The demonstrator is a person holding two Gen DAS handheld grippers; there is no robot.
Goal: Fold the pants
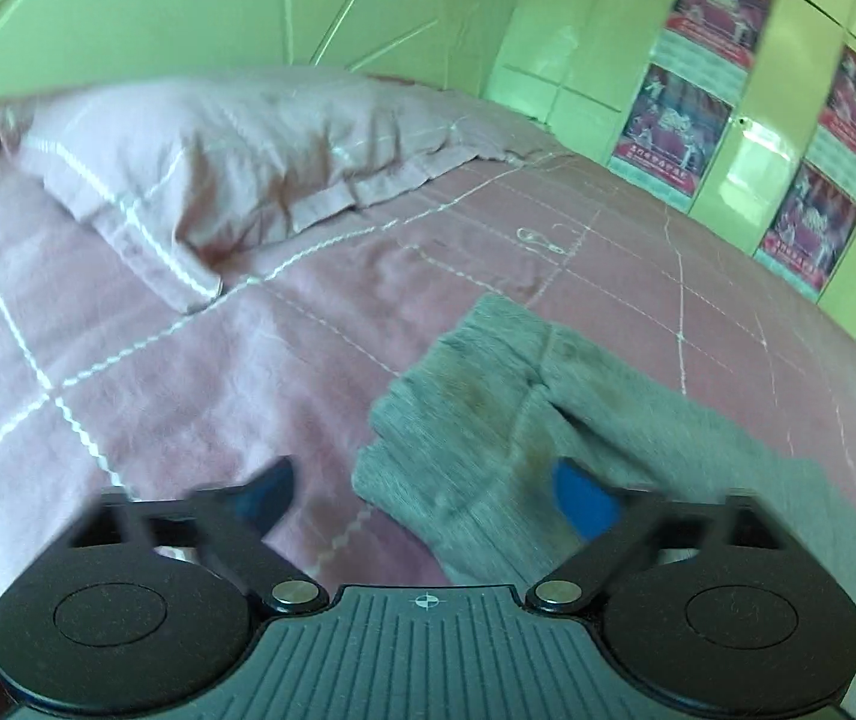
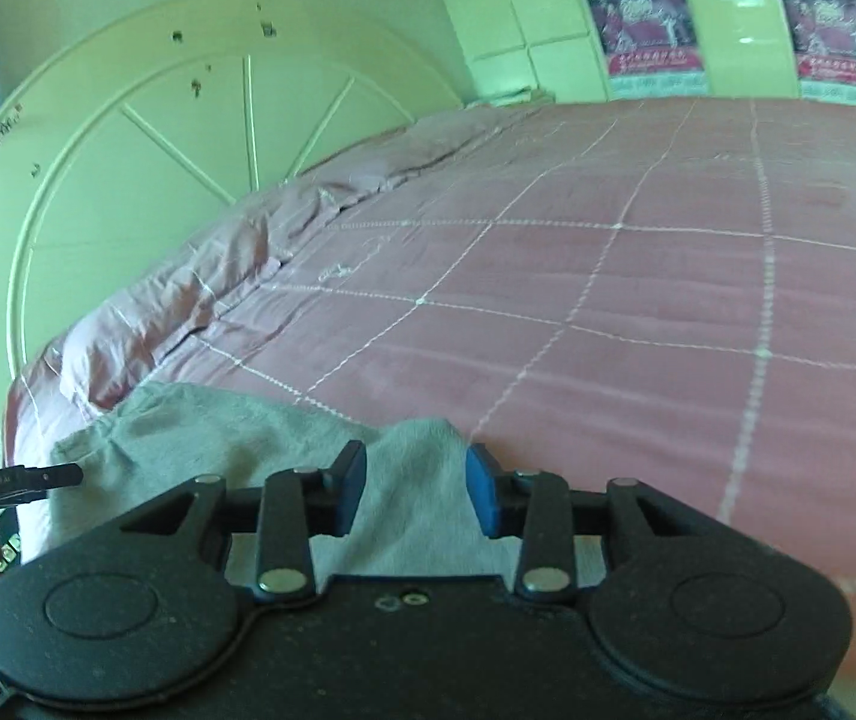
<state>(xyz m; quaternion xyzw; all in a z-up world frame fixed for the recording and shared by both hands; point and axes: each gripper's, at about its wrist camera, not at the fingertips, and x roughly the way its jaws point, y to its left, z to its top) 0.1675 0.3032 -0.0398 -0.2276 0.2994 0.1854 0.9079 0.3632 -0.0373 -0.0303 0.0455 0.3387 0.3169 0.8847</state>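
The grey knit pants are lying on the pink quilted bedspread near its near edge, and a fold appears to be getting under way; the right gripper is pinching a raised bunch of the cloth, while the left gripper is standing open with the pads pressing nothing. Next, the left jaws probably need to close on the near hem; motion blur is smearing the left view, and the pants' far end is cut off.

Bedspread open beyond grey pants; pillow and headboard block far-left side.
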